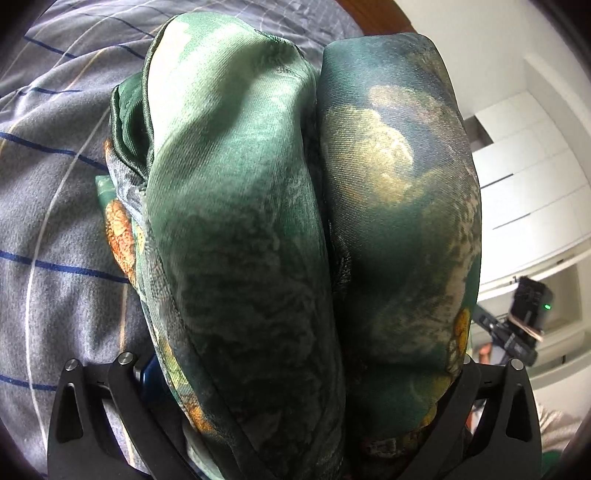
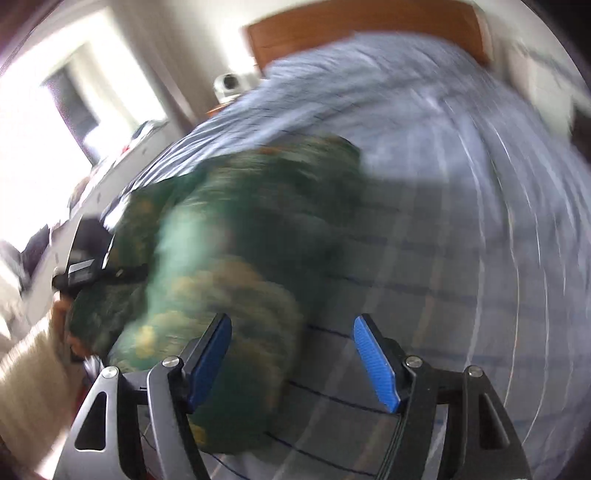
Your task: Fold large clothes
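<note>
A green satin garment (image 1: pixel 240 221) with gold and orange print is folded into a thick bundle that fills the left wrist view. It sits between the wide-set jaws of my left gripper (image 1: pixel 317 258), whose fingers are hidden under the cloth; one blue pad (image 1: pixel 147 373) shows pressed against it. The blurred right wrist view shows the same garment (image 2: pixel 229 229) lying on the bed, with the left gripper (image 2: pixel 110 275) at its far left end. My right gripper (image 2: pixel 291 354) stands open just off the bundle's near end, with no cloth pinched between its blue pads (image 2: pixel 376 365).
A grey checked duvet (image 2: pixel 443 221) with thin blue lines covers the bed, up to a wooden headboard (image 2: pixel 351 26). A hand in a cream sleeve (image 2: pixel 29 354) holds the left gripper. White wardrobes (image 1: pixel 528 184) and a camera on a stand (image 1: pixel 524 317) are off to the right.
</note>
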`<state>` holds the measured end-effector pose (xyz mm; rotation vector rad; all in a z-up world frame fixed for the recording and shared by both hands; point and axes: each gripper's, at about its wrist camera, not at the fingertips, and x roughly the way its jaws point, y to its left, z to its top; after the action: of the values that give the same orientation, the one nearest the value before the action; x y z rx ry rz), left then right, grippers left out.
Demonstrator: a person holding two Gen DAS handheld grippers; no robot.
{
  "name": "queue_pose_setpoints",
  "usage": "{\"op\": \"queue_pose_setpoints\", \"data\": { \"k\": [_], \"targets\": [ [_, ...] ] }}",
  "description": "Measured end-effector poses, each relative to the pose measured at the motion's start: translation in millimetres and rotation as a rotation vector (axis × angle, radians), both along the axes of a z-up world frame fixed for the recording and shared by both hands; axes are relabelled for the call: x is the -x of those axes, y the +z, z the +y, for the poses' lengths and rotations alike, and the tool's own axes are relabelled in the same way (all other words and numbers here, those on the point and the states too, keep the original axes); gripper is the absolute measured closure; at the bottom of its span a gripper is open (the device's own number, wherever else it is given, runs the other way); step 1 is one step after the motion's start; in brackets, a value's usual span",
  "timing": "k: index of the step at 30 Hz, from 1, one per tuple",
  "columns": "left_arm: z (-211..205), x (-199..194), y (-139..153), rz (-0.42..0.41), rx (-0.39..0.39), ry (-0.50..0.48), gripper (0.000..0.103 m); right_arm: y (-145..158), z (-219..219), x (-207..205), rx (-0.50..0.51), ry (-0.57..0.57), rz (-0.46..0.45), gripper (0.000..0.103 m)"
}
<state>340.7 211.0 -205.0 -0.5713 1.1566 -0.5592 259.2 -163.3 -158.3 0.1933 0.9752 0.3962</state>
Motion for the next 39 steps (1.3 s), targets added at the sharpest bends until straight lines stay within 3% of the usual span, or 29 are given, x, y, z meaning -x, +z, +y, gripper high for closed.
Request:
{"op": "queue_pose_setpoints", "data": {
  "k": [3,7,13,17,21,24,25,28,33,39],
  "targets": [
    [3,3,1,0.001,0.001,0.0,0.0,-15,-23,-1,-0.125,-0.048,0.051,0.032],
    [5,6,-1,0.004,0.004,0.001,0.0,-21,-21,-7,-0.264,-0.011,0.084,0.032],
    [8,8,-5,0.005,0.004,0.0,0.0,-39,4,-28,-0.342,0.074,0.148,0.032],
    [9,7,-8,0.002,0.011,0.001,0.0,-53,16,-42,-0.383,0.121,0.169,0.018],
    [11,6,-16,0.003,0.03,0.012,0.0,-85,26,-66,-0.454,0.145,0.253,0.003],
    [11,11,-12,0.007,0.003,0.027,0.004,-74,43,-70,-0.393,0.175,0.213,0.014],
    [9,15,-7,-0.001,-0.013,0.035,0.014,-68,47,-68,-0.362,0.181,0.193,0.024],
    [6,33,20,-0.068,-0.029,0.058,0.032,-41,53,-52,-0.289,0.222,0.084,0.035],
    [-10,47,72,-0.182,-0.048,0.053,0.036,4,48,-31,-0.301,0.273,-0.078,0.036],
    [-36,-7,118,-0.275,-0.035,0.033,0.036,51,14,-71,-0.343,0.26,-0.21,0.036]
  ]
}}
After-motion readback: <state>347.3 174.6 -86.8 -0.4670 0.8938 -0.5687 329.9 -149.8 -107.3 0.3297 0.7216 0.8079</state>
